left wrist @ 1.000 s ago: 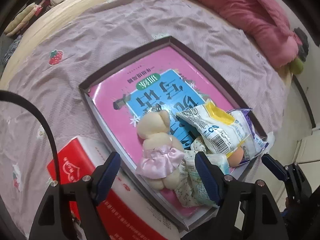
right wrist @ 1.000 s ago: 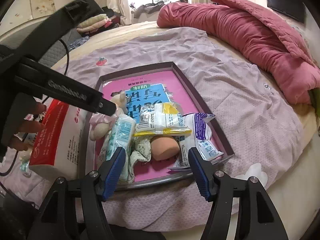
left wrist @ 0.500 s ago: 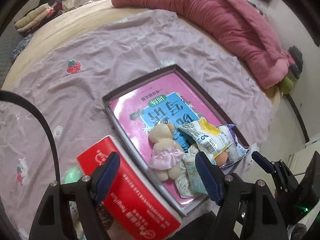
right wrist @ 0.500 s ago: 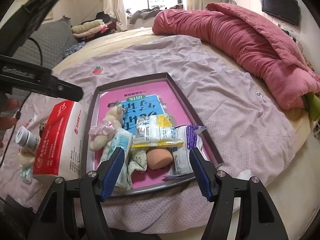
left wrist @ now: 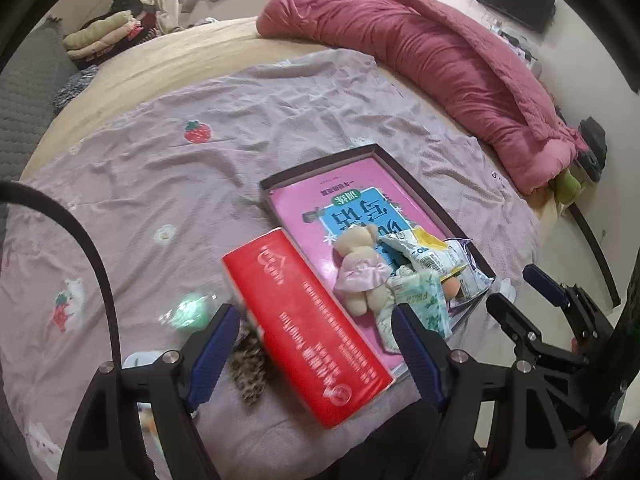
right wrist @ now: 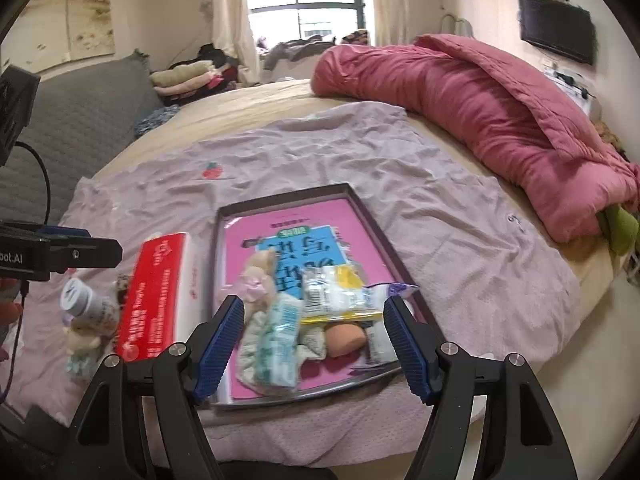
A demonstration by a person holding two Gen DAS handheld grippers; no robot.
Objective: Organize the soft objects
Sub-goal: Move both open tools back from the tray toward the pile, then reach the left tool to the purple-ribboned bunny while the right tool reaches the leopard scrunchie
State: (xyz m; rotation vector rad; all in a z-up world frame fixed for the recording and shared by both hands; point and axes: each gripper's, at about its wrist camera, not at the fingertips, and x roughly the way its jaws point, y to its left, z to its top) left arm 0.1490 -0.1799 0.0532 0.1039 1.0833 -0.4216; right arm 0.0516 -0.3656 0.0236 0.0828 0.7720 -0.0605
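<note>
While angled down over tray (right wrist: 372,216), left gripper (left wrist: 316,344) fingers apart, empty; right gripper (right wrist: 314,340) fingers opening, empty.

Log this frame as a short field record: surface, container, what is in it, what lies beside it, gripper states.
surface: lilac bedsheet
container: shallow dark-rimmed tray lined with a pink book
in tray: beige teddy in pink dress, snack packets, peach sponge
beside tray: red tissue pack, touching its rim
left gripper: open, empty
right gripper: opening, empty

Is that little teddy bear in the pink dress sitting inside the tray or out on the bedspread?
Inside. The teddy bear lies on the pink book within the dark-rimmed tray, beside the snack packets.
</note>
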